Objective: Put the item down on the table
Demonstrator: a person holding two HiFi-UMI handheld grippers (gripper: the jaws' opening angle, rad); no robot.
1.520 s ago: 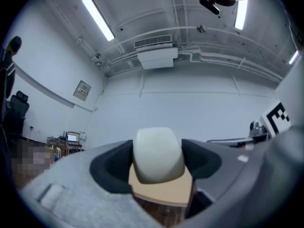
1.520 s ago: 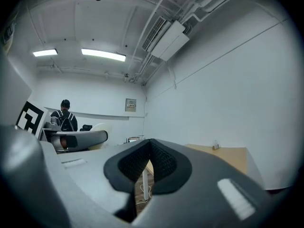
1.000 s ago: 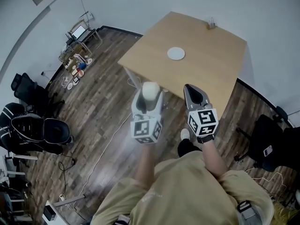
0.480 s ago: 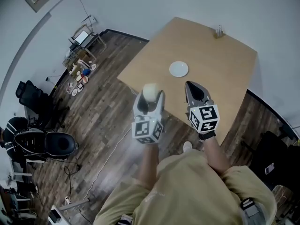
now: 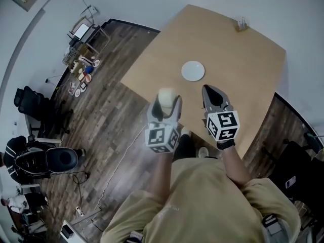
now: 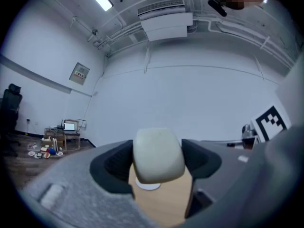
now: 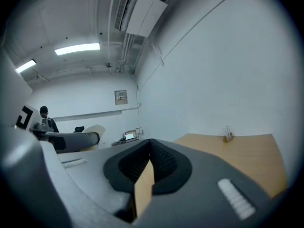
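2 claws hovered mid-frame by the desk's (image 5: 228,44) edge: left claw (image 5: 166,103) clamped a pale block (image 5: 167,96), right claw (image 5: 211,92) closed, empty. The block was not yet set down.

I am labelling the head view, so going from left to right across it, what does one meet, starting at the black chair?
black office chair → laptop desk → left gripper holding the pale item → white plate → right gripper → small holder
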